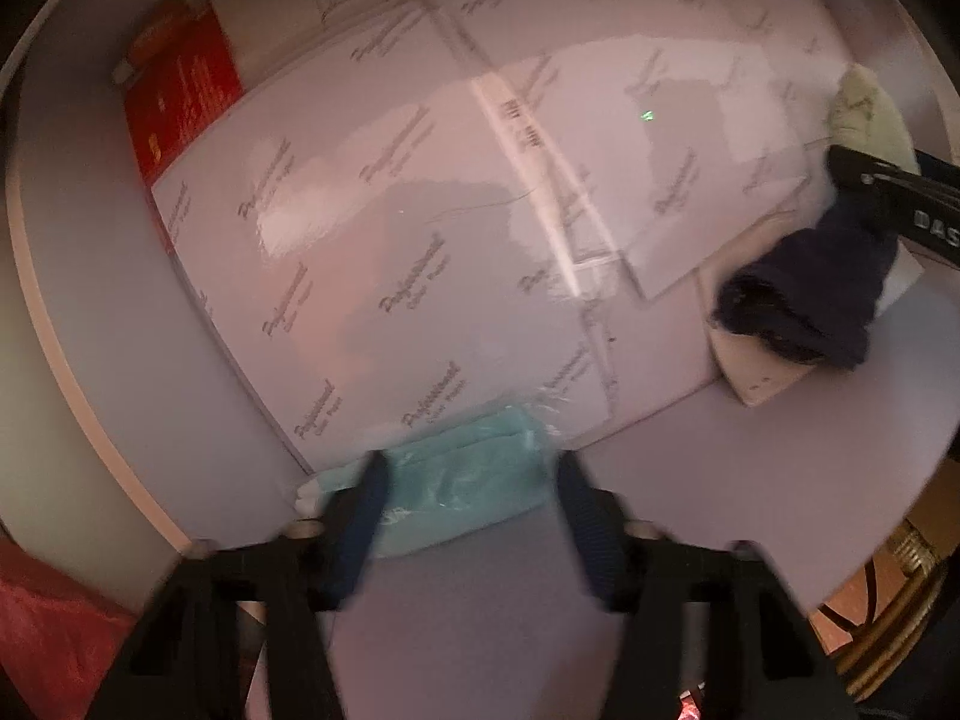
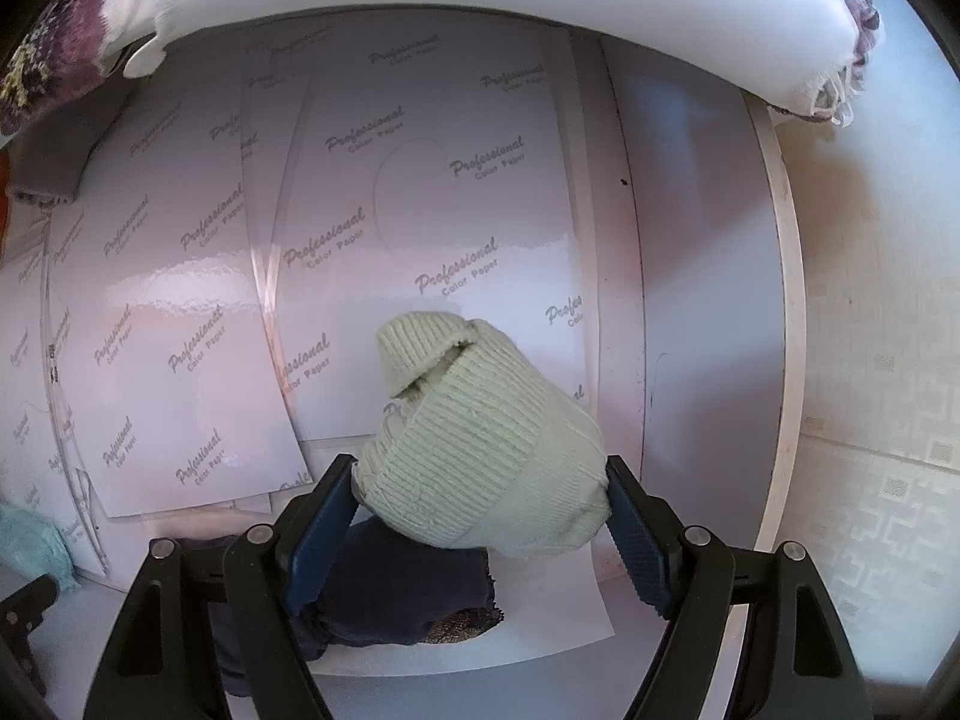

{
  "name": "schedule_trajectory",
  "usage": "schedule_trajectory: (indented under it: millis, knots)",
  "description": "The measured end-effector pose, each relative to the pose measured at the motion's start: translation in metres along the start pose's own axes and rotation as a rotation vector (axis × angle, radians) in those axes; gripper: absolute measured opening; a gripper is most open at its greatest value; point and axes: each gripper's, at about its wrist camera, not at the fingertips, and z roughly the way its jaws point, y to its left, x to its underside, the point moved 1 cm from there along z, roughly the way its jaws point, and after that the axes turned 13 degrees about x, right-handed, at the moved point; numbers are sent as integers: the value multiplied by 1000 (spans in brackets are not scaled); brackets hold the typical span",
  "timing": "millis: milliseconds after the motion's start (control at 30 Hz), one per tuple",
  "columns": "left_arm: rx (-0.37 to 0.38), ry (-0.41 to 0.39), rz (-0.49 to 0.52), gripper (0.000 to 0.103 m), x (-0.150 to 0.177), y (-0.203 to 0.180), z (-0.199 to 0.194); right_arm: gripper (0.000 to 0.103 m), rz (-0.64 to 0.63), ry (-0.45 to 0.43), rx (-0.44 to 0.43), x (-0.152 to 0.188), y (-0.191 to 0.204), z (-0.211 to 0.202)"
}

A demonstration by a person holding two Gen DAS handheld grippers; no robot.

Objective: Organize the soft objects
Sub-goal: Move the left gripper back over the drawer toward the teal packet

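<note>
The teal cloth, apparently bagged in clear film, lies on the table at the near edge of the paper sheets, and everything else is placed from it. The left gripper points steeply down over it, with the cloth directly ahead and between the fingers. The left finger overlaps the cloth's left end; the right finger stands just off its right end. The cloth's long axis runs left to right in the left wrist view, roughly across the gap, so the fingers bracket its length rather than its narrow side. They are partly spread, and the blur hides whether the pads press it yet; I judge not.

Far to the cloth's right, the right gripper pinches a cream knit between widely spread fingers, both pads against its sides. A dark cloth lies just under that knit on a loose sheet.

The left hand is plainly the nearer one to the teal cloth. The coming move likely turns on closing along that long axis, which may bunch the soft bundle rather than hold it flat.
</note>
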Motion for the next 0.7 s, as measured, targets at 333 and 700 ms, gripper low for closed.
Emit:
schedule_trajectory:
  millis: [333,700]
  knots:
    - [232,-209,-125,10,-8,33,-36,80,1,-1,-1,0,-1,0]
    - [139,-227,-15,52,1,24,-59,80,2,0,-2,0,-2,0]
